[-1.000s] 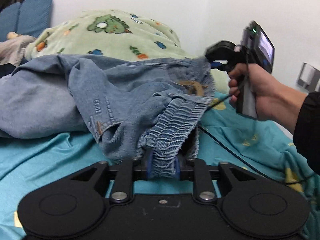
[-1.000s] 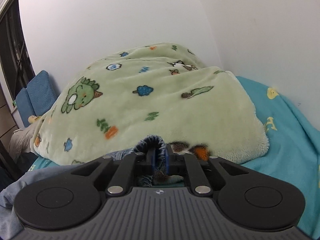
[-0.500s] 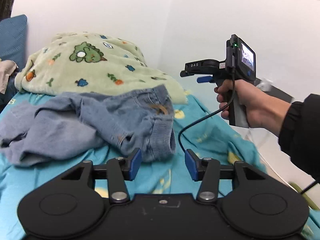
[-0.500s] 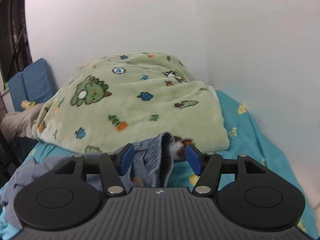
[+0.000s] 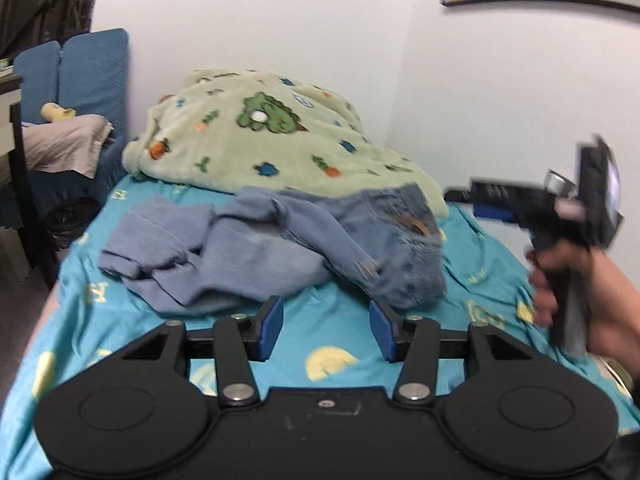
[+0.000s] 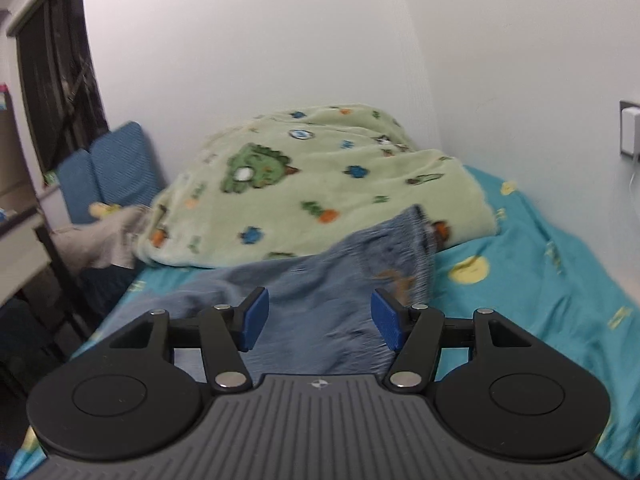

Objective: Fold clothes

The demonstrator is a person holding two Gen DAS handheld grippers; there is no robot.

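Jeans point(image 5: 280, 248), pinched a second ago, now lie free on the bed before both spread grippers point(image 5: 325, 332) point(image 6: 318, 322).

tongs point(image 5: 325, 330): black linkage, blue pads point(image 5: 269, 327) | silver screws | ribbed grey housing point(image 6: 320, 428) | black sleeve point(image 5: 628, 458)

Bare sheet point(image 5: 332, 320) before crumpled jeans point(image 5: 280, 248); blanket point(image 5: 256, 140) blocks behind.
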